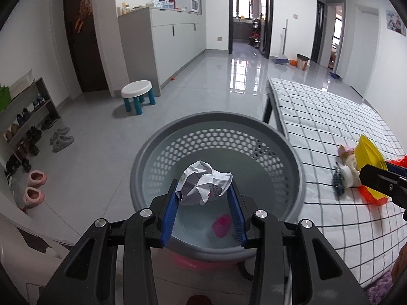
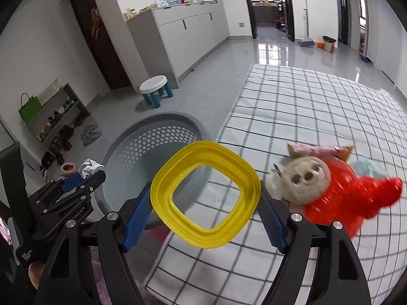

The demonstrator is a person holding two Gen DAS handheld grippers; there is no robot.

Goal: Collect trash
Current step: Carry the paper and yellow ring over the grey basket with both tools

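My left gripper [image 1: 204, 190] is shut on a crumpled ball of white and grey paper [image 1: 204, 186], held over the mouth of a round grey perforated basket [image 1: 216, 119] on the floor. A small pink item [image 1: 222, 226] lies on the basket's bottom. My right gripper [image 2: 204, 193] is shut on a yellow plastic container with a clear bottom [image 2: 206, 194], held over the edge of the checked mattress [image 2: 305, 106] beside the basket [image 2: 157, 134]. The left gripper [image 2: 76, 180] with the paper [image 2: 90, 167] shows at the left of the right wrist view.
A plush toy in red [image 2: 330, 190] and a pink wrapper [image 2: 315, 150] lie on the mattress. A white stool with teal legs [image 1: 137, 94], a shoe rack [image 1: 25, 127], slippers [image 1: 34, 185] and grey shoes [image 1: 61, 139] stand on the grey tiled floor.
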